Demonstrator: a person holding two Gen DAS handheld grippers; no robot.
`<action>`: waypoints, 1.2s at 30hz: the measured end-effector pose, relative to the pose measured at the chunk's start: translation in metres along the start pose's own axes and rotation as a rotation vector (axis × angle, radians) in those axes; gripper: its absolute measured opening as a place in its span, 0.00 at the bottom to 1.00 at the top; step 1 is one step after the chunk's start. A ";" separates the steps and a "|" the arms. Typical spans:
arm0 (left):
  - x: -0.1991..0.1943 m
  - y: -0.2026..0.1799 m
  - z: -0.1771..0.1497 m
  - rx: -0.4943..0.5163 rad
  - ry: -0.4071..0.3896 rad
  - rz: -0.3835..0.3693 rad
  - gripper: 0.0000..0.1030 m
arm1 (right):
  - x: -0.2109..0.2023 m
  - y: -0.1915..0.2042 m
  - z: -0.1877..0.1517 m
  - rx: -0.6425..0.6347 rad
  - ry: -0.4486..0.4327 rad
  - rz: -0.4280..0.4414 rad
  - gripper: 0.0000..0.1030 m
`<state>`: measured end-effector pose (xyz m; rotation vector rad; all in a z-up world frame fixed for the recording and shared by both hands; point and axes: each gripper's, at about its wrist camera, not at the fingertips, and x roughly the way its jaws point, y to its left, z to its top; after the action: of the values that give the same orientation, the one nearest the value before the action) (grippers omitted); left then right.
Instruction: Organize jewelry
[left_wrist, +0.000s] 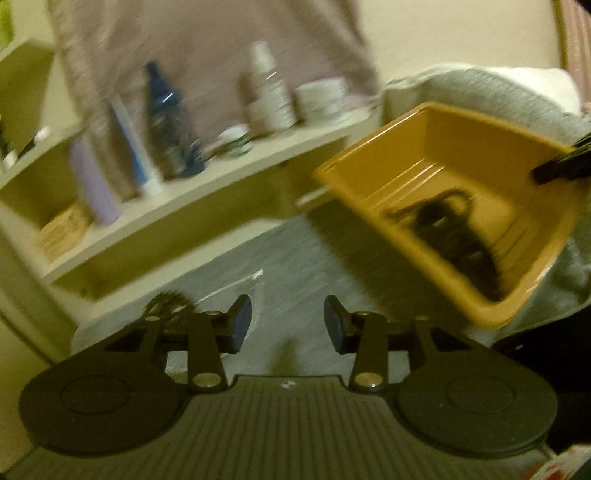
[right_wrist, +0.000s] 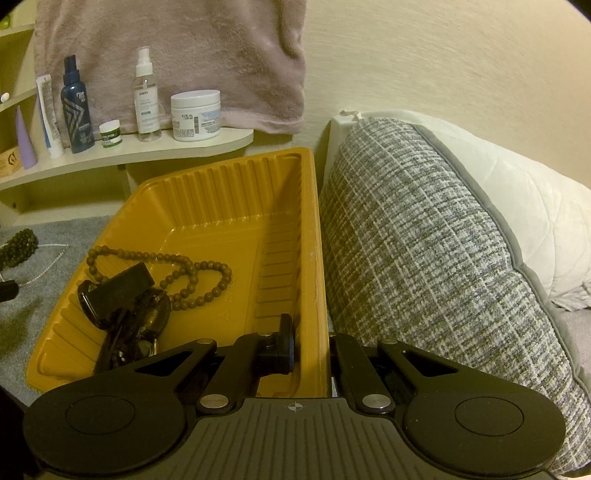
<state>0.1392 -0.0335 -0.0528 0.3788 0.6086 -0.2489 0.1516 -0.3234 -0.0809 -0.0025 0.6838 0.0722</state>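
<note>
We held a claw in each hand. The right claw (right_wrist: 312, 339) was squeezed tight on the right wall of the yellow tray (right_wrist: 221, 192). One finger (right_wrist: 284, 343) was inside the tray and the other was outside, next to the gray pillow (right_wrist: 424, 240). The tray sat on a gray cover (right_wrist: 33, 321), close by the pillow. A white pillow (right_wrist: 535, 221) lay behind the gray one.

Inside the tray lay a string of brown beads (right_wrist: 195, 277). Next to the beads was a heap of dark things (right_wrist: 125, 306). We could not tell what each dark thing was.

The left claw (left_wrist: 287, 325) was partly open and held nothing. Its blue pads (left_wrist: 240, 323) stood apart, with only the gray cover (left_wrist: 295, 266) showing between them. The left picture was blurry. There the tray (left_wrist: 424, 155) was up and to the right of the left claw, not touching it. A dark clump (left_wrist: 454, 240) showed in it.

Outside the tray, on the gray cover, lay a dark bead bracelet (right_wrist: 18, 245). A thin pale chain (right_wrist: 48, 266) lay just beside it. In the left picture, something dark and round (left_wrist: 168, 301) peeked out behind the left finger, but it was too blurry to name.

Behind the tray was a pale shelf (right_wrist: 147, 153). On it stood a dark blue bottle (right_wrist: 75, 110), a clear spray bottle (right_wrist: 146, 99), a white jar (right_wrist: 195, 114) and a small green jar (right_wrist: 110, 133). A pink towel (right_wrist: 221, 55) hung on the wall above them.
</note>
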 end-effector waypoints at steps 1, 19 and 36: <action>0.003 0.007 -0.004 -0.007 0.015 0.017 0.39 | 0.000 0.000 0.000 0.001 0.000 0.000 0.03; 0.033 0.086 -0.048 -0.160 0.127 0.201 0.28 | 0.002 -0.002 -0.002 -0.003 0.007 -0.002 0.03; 0.034 0.082 -0.054 -0.176 0.118 0.170 0.08 | 0.003 -0.002 0.000 -0.010 0.007 -0.003 0.03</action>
<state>0.1666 0.0594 -0.0920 0.2741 0.7050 -0.0093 0.1538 -0.3255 -0.0829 -0.0132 0.6902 0.0728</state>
